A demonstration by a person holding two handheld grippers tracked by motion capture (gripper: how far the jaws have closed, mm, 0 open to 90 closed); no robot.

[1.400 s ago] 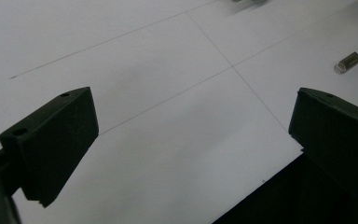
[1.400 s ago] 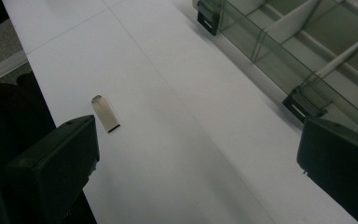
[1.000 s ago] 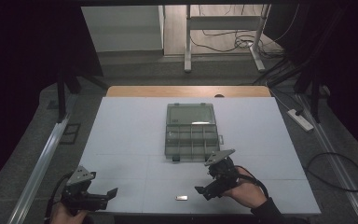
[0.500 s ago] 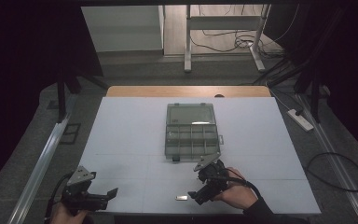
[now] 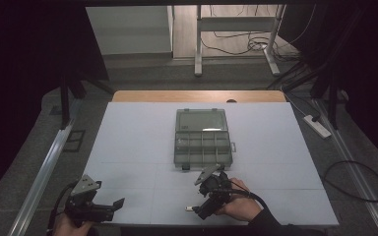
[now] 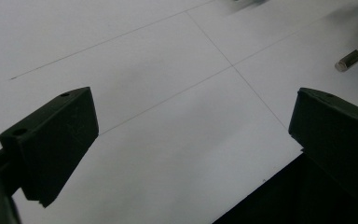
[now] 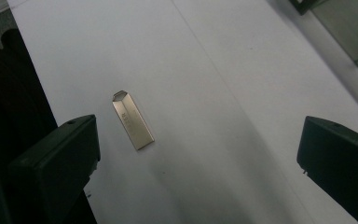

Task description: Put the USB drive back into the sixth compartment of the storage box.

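A small silver USB stick (image 7: 133,120) lies flat on the white table, near its front edge (image 5: 189,208). My right gripper (image 7: 198,172) hovers just over it, jaws spread wide, the stick lying close to the left jaw and untouched. In the high view the right gripper (image 5: 200,210) points front-left, held by a hand. My left gripper (image 5: 114,204) rests at the front left corner, open and holding nothing. The left gripper (image 6: 191,149) view has the stick (image 6: 349,59) far off at the upper right.
A grey compartment box (image 5: 203,142) with its clear lid swung back sits mid-table, just beyond the right hand; its corner (image 7: 349,28) shows in the right gripper view. The table's front edge (image 6: 261,186) runs right under both grippers. A wooden strip borders the far edge.
The right gripper has moved left and toward the front edge, down to the USB stick. The left gripper has stayed put.
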